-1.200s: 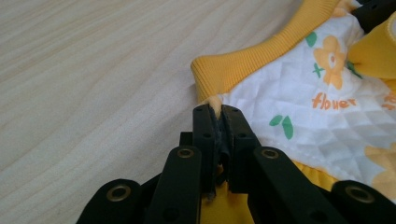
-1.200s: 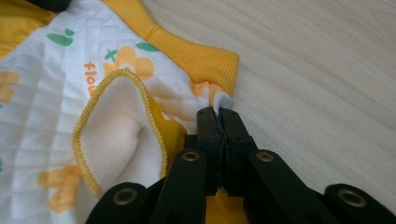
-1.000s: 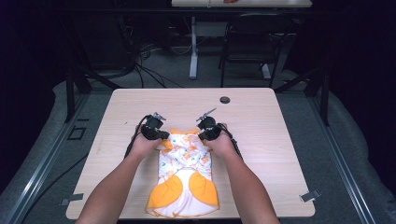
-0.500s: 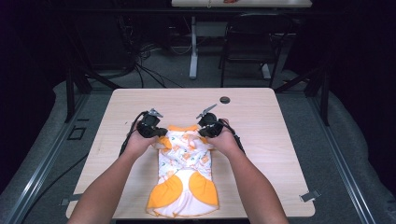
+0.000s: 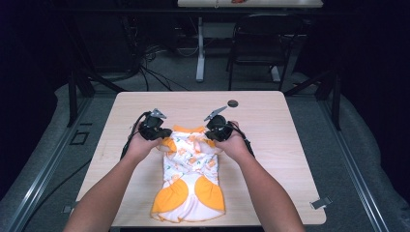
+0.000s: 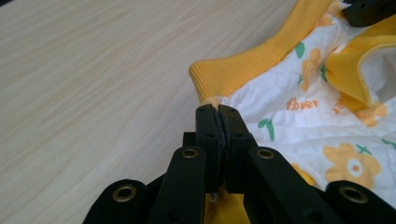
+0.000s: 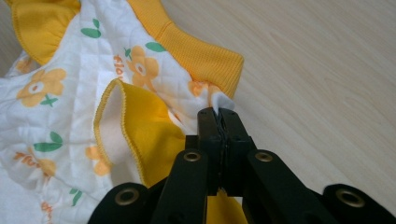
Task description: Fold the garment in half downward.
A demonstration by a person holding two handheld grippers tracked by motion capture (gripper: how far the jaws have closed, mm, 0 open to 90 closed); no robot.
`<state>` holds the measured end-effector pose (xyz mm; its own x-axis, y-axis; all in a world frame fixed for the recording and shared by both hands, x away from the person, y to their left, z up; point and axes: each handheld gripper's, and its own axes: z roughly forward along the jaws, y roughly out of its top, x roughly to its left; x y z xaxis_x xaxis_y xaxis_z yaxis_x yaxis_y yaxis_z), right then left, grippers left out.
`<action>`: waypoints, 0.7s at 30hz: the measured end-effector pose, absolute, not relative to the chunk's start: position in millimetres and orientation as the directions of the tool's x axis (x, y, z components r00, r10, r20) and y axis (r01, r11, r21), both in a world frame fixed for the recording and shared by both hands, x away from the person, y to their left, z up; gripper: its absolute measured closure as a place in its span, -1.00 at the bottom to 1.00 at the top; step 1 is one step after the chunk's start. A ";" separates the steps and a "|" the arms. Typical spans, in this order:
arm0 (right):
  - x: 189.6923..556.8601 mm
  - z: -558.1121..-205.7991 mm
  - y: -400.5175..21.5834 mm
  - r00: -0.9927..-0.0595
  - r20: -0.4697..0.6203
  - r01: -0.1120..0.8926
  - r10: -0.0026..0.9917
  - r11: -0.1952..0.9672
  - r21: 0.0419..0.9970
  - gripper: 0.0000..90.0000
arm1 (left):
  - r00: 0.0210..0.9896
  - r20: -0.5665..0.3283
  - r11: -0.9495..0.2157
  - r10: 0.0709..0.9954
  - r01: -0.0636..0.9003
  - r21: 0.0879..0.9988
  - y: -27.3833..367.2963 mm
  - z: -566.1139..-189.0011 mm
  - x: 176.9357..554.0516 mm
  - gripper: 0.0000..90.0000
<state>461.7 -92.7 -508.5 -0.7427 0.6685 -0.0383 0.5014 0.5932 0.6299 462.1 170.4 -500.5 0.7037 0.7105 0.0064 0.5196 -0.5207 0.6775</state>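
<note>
both hands lifted garment [image 5: 189, 169] top | left hand-held gripper [image 5: 162, 132], right hand-held gripper [image 5: 212, 133] pinching its shoulders

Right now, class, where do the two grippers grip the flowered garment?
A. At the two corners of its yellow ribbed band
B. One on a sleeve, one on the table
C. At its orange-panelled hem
A: the left gripper and right gripper each pinch the flowered garment at an end of its yellow ribbed band.

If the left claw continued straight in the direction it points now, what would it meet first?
Probably the garment's orange ribbed band, just beyond the left claw, which is shut on the garment; past it lies bare table.
</note>
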 end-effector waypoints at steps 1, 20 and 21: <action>461.8 -506.5 -93.0 -0.742 -0.042 0.497 0.669 0.592 0.635 0.97 | 0.701 0.017 -0.520 0.713 0.512 0.684 170.0 -497.3 461.5 0.95; 450.8 -445.5 -92.2 -0.747 -0.200 0.331 0.634 0.616 0.715 0.98 | 0.696 0.131 -0.519 0.706 0.383 0.764 173.1 -442.5 454.5 0.96; 449.7 -444.1 -92.8 -0.747 -0.201 0.328 0.634 0.614 0.718 0.98 | 0.699 0.142 -0.527 0.701 0.374 0.763 172.9 -441.3 453.3 0.96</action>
<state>449.7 -92.8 -444.1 -0.7467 0.6342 -0.2009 0.3279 0.6136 0.7183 453.3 172.9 -441.3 0.6992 0.7008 0.1416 0.3739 -0.5272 0.7631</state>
